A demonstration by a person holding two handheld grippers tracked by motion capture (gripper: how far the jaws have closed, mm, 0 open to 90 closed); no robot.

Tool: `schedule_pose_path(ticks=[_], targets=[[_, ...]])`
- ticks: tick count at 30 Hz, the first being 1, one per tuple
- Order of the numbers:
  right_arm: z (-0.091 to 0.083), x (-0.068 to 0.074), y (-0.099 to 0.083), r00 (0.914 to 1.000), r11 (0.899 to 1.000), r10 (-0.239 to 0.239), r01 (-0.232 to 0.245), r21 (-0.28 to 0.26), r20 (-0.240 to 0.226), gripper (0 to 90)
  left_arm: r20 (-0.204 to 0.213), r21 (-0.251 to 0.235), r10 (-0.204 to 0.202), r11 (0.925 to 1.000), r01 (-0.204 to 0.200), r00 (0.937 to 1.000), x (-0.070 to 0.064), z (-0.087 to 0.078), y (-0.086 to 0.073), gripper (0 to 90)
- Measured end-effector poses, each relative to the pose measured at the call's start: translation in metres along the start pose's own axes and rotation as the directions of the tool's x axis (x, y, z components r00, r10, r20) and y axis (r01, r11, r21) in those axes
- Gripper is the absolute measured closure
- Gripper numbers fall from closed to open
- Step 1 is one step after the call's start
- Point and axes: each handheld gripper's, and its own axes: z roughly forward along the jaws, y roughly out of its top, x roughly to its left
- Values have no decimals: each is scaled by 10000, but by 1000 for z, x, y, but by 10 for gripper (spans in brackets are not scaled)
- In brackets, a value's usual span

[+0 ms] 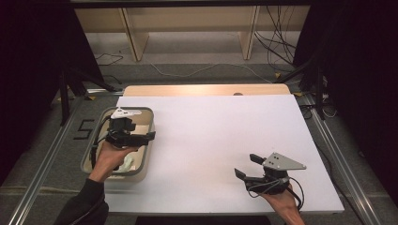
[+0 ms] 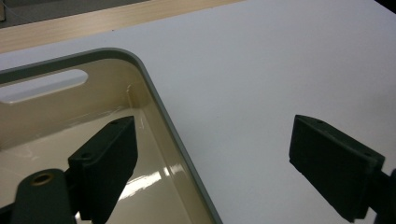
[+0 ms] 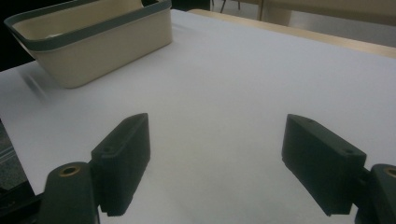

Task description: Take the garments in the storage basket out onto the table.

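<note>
left tool (image 2: 212, 158) jaws apart, straddling right wall of beige bin (image 2: 159, 98); lower squarely, clamp rim firmly. right tool (image 3: 217, 163) apart, idle over counter (image 1: 211, 136).

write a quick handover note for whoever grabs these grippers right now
Left gripper: open, holding nothing, jaws straddling the right rim of the beige bin at the table's left.
Right gripper: open, holding nothing, hovering over the white table at the near right, pointed toward the bin.
Done: nothing held.
Something pale lies in the bin; can't tell what.
Left: probably work at the bin.
</note>
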Motion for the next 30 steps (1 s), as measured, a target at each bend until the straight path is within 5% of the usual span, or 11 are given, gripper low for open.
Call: schedule_pose_path(ticks=[15, 30], targets=[[0, 0, -1, 10000, 10000, -61, 61, 35, -7, 244, -576, 996, 137, 9950, -79, 9982, 20, -7, -1, 149], [1, 1, -1, 10000, 9999, -45, 45, 142, -23, 244, -1051, 2386, 172, 9711, 85, 9943, 43, -11, -8, 155]])
